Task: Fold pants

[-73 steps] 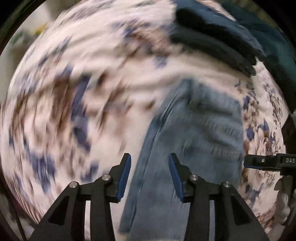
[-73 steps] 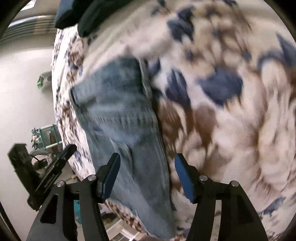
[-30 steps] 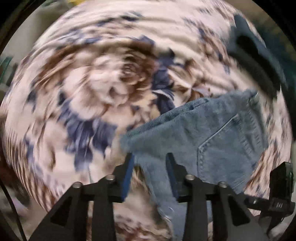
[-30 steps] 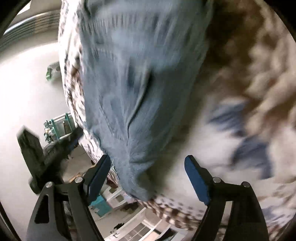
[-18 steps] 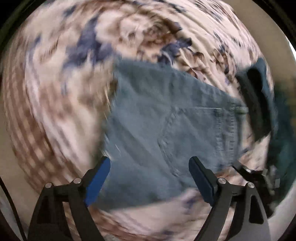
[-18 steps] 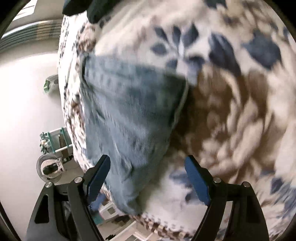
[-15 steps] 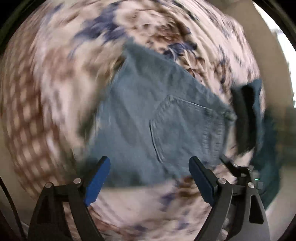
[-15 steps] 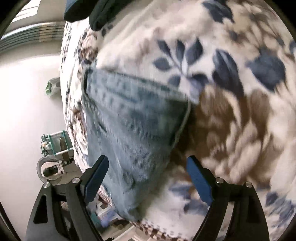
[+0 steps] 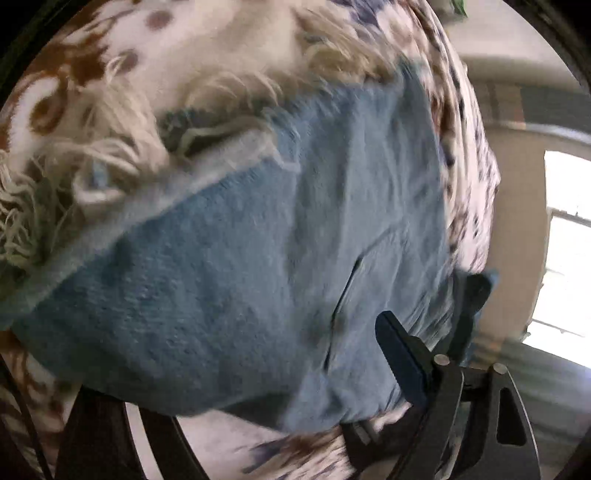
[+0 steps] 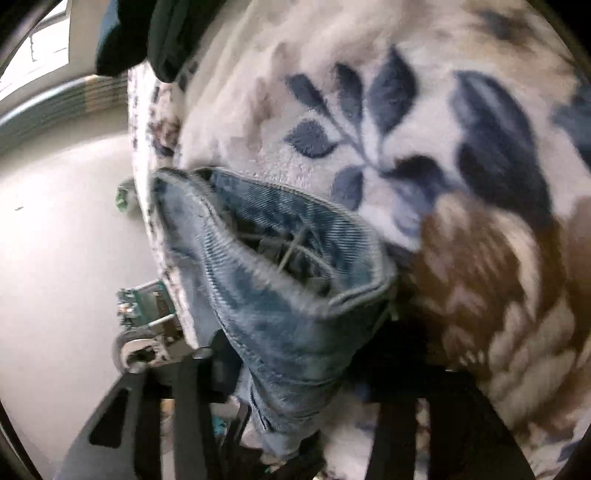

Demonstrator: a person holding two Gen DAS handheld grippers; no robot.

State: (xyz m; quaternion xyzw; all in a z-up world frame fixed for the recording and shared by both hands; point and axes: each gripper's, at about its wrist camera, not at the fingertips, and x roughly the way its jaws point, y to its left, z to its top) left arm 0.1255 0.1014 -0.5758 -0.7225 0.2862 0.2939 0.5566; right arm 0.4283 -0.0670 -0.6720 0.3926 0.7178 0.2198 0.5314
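The jeans point(image 9: 295, 240) are lying on the bed, bunched right up against both my hand-held grippers, and everything is turning on that closeness. In the left view the denim is filling the frame ahead and draping over the left finger, so only the right finger point(image 9: 400, 354) of the left hand-held gripper point(image 9: 258, 376) is showing; I cannot tell whether it is apart or clamped. The frayed hem point(image 9: 55, 192) is trailing pale threads off to the upper left, so I am reading the long axis as running from that hem across toward the pocket seam point(image 9: 343, 295).

In the right view a stitched, rolled edge of the jeans point(image 10: 295, 266) is gaping open just above the right hand-held gripper point(image 10: 295, 369), the cloth dropping down between its dark fingers. It is looking clamped on the denim, though blur is hiding the tips, so I cannot tell for sure.

The denim is thick, ribbed and faded. Under it the blanket point(image 10: 406, 110) is fluffy, cream with navy leaves and brown blooms. Dark clothes point(image 10: 147, 33) are sitting well apart, up top.
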